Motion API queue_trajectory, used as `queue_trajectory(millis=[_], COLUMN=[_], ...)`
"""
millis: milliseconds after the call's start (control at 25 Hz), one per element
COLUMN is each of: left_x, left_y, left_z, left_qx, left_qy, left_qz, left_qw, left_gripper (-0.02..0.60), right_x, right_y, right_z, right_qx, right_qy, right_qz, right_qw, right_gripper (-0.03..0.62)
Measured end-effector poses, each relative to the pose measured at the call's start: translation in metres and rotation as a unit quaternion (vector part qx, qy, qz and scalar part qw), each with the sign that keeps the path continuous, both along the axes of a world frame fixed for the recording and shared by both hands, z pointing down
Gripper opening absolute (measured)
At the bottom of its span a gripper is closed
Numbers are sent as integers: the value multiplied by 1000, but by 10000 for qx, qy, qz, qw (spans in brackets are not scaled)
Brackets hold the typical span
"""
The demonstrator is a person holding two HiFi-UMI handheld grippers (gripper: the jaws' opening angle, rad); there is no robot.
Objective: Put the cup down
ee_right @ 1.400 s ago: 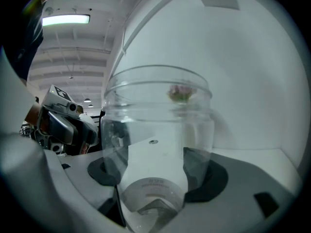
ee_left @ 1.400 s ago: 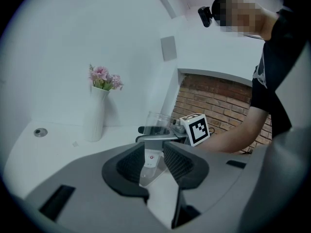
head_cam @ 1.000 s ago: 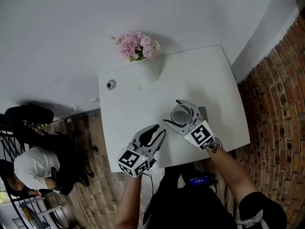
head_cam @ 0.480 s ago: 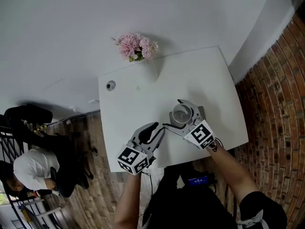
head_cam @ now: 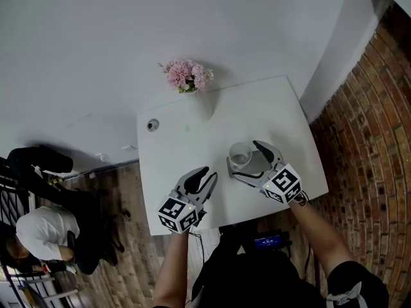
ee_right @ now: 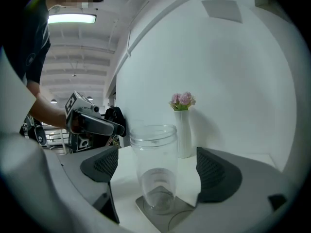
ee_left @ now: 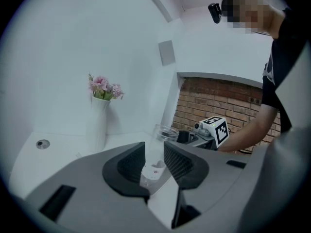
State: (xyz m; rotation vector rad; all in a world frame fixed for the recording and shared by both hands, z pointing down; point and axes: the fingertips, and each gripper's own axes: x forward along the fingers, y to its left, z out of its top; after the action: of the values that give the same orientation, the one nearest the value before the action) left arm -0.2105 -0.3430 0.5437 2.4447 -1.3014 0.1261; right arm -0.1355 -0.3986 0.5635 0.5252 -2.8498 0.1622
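A clear plastic cup [head_cam: 241, 153] stands upright on a grey coaster [ee_right: 182, 216] on the white table [head_cam: 186, 153]. My right gripper [head_cam: 244, 157] reaches in from the near right, its jaws opening wide on either side of the cup [ee_right: 154, 171]. Both pads [ee_right: 217, 174] stand clear of its wall. My left gripper [head_cam: 207, 173] hovers at the table's near edge, left of the cup and pointing toward it. Its jaws show only a narrow gap with nothing in it. Through that gap in the left gripper view the cup [ee_left: 158, 144] shows farther off.
A white vase of pink flowers [head_cam: 187, 76] stands at the table's far edge, with a round metal grommet [head_cam: 153, 125] to its left. A brick wall [head_cam: 363, 140] runs along the right. A seated person [head_cam: 38, 230] is on the wooden floor at the left.
The right gripper's jaws have spread apart and come off the cup, which stays standing on the coaster. The left gripper has barely moved.
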Motion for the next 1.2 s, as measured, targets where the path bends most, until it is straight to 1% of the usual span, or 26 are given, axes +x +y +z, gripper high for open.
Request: queue_trajectory(millis=[160,280,360,400,480,760,880,1040,1200], left_x=[-4,-2,0,0,0,2,6,7,3], left_y=[0,1,5,6,6,1,-1,-1,-1], left_z=[-13,-21,-24,-26,-28,-34,-35,-34,-32], left_qx=[168,282,316,337,375,429,453,434,417], left_qy=[45,59,23,7,-12,-49,-61,-61,-39], left_qz=[-91,-91,-60,-54,-55,10,78,119,102], left_qw=[9998,9995,9995,9994,9993,9991,9989,9990,9991], left_gripper=[115,115,112,109,100,77,66,54,51], right_x=[20,34,40,42,44,42,41,39,39], right_y=[2,9,18,21,24,18,17,17,18], right_z=[-20,-35,-39,-40,-41,-42,-41,-42,-42], right_qx=[-311,-407,-423,-418,-392,-397,-410,-385,-388], right_qy=[-115,-218,-152,-82,51,285,289,290,301], right_qz=[122,213,244,265,327,667,721,750,773], right_qw=[9994,9987,9987,9987,9987,9966,9961,9960,9958], right_gripper=[492,491,481,451,350,160,113,84,69])
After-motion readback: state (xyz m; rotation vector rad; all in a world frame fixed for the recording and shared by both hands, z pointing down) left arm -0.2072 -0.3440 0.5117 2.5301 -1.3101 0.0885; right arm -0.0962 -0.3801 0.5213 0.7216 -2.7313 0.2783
